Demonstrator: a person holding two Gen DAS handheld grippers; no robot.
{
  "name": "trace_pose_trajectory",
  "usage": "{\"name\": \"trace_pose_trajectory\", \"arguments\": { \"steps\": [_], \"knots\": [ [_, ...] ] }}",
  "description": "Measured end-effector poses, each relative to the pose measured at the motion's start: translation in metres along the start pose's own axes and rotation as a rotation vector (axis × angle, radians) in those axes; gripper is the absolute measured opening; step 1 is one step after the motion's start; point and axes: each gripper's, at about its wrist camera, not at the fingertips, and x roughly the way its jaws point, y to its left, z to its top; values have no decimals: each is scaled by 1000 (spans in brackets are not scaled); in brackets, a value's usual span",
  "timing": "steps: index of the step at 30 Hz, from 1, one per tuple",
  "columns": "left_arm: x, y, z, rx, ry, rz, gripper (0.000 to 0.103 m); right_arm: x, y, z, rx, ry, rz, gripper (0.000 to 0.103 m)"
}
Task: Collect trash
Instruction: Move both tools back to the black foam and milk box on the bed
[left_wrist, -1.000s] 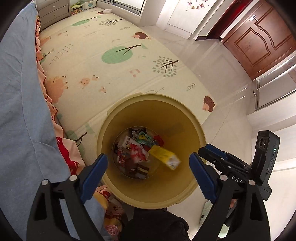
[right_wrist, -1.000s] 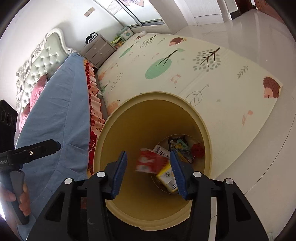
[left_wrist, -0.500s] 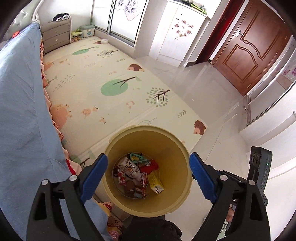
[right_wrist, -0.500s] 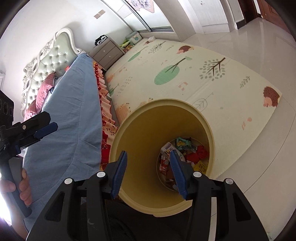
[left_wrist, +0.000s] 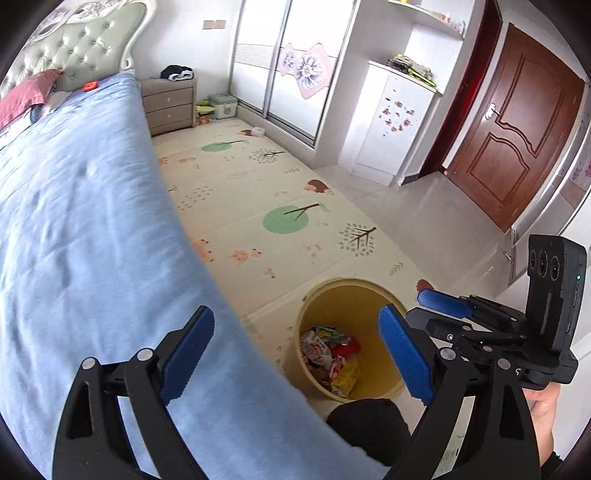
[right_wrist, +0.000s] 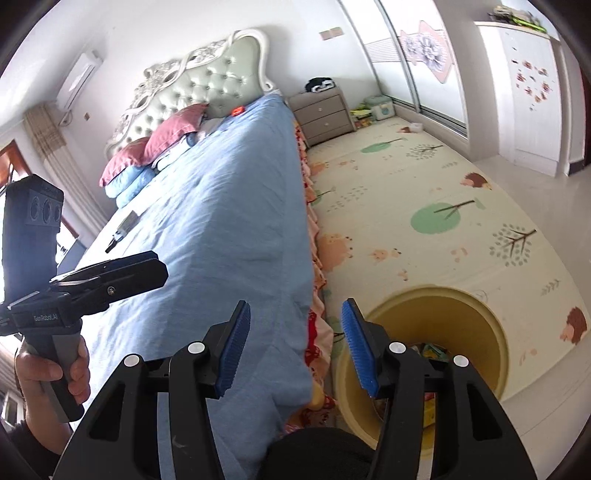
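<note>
Both tools, left (left_wrist: 295, 354) and right (right_wrist: 295, 347), gape empty above the bed (right_wrist: 221, 236); wrappers (left_wrist: 328, 354) fill the yellow bin (left_wrist: 369, 291); next, seek remaining litter.

Upright yellow bin (left_wrist: 384, 306) holding crumpled wrappers (left_wrist: 328, 350)

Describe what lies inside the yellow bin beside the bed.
The bin holds a heap of crumpled wrappers: white, green, red, and a yellow packet at the near side. The heap covers the bin's floor, so anything beneath it cannot be seen.
</note>
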Motion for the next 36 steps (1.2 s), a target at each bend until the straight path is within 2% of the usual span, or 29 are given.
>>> {"name": "trace_pose_trajectory", "arguments": {
  "steps": [10, 15, 19, 22, 27, 31, 36],
  "knots": [
    [-96, 165, -28, -213, -131, 235, 91, 82, 158, 30, -250, 83, 120, 51],
    [-140, 249, -42, -297, -210, 419, 92, 133, 237, 41, -333, 121, 165, 51],
    [-163, 314, -49, -358, -249, 540, 93, 180, 298, 50, -407, 166, 171, 51],
    [-172, 361, -51, -398, -256, 626, 94, 210, 344, 58, -474, 167, 158, 51],
    [-175, 435, -45, -480, -243, 640, 94, 254, 400, 78, -522, 141, 137, 51],
    [-172, 485, -40, -545, -225, 622, 94, 290, 434, 94, -503, 129, 168, 51],
    [-166, 539, -35, -601, -247, 648, 94, 340, 471, 100, -525, 125, 155, 51]
  ]
}}
